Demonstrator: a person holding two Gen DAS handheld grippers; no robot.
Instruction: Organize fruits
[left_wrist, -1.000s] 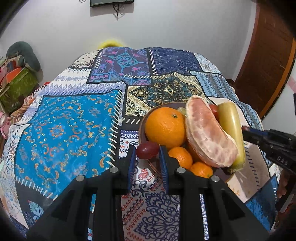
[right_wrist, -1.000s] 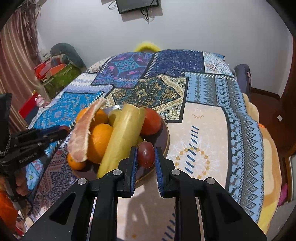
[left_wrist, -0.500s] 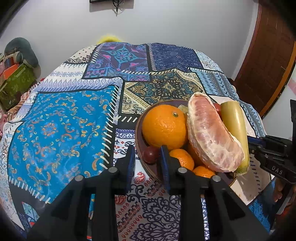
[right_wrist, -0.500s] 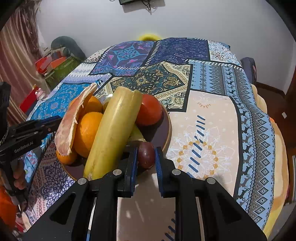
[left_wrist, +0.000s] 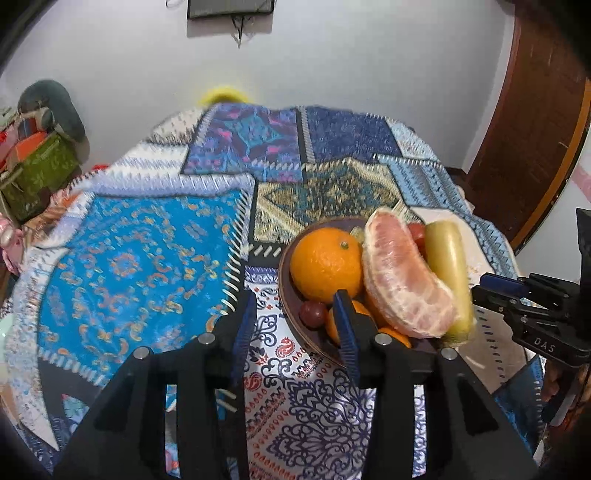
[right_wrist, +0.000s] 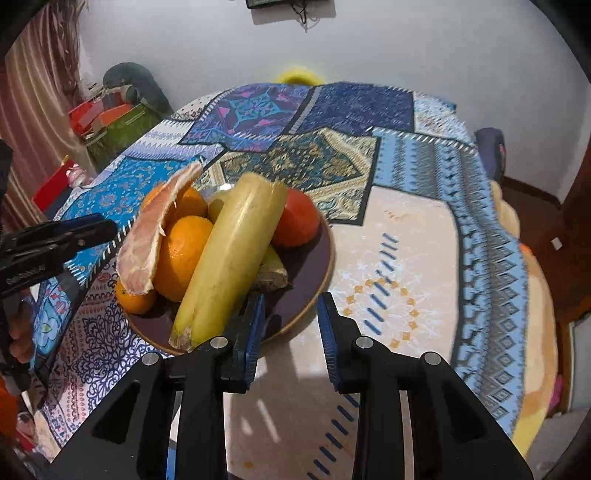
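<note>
A brown bowl (left_wrist: 286, 295) on the patterned tablecloth holds a large orange (left_wrist: 325, 264), a peeled pomelo wedge (left_wrist: 402, 280), a banana (left_wrist: 448, 273), small oranges and a dark red grape (left_wrist: 312, 314). My left gripper (left_wrist: 295, 325) is open and empty at the bowl's near rim, the grape lying just beyond its fingers. In the right wrist view the bowl (right_wrist: 317, 280) shows the banana (right_wrist: 229, 258), a tomato (right_wrist: 295, 218) and oranges (right_wrist: 181, 251). My right gripper (right_wrist: 290, 325) is open and empty over the bowl's near rim.
The patchwork tablecloth (left_wrist: 140, 266) covers the round table. A green bag and clutter (left_wrist: 33, 173) sit at the far left. A brown door (left_wrist: 535, 122) is at the right. Each gripper shows in the other's view, the left gripper (right_wrist: 55, 243) and the right gripper (left_wrist: 532, 310).
Both grippers opened. The left one let its dark red grape go into the bowl. The right one's grape is gone from its fingers and is out of sight.
</note>
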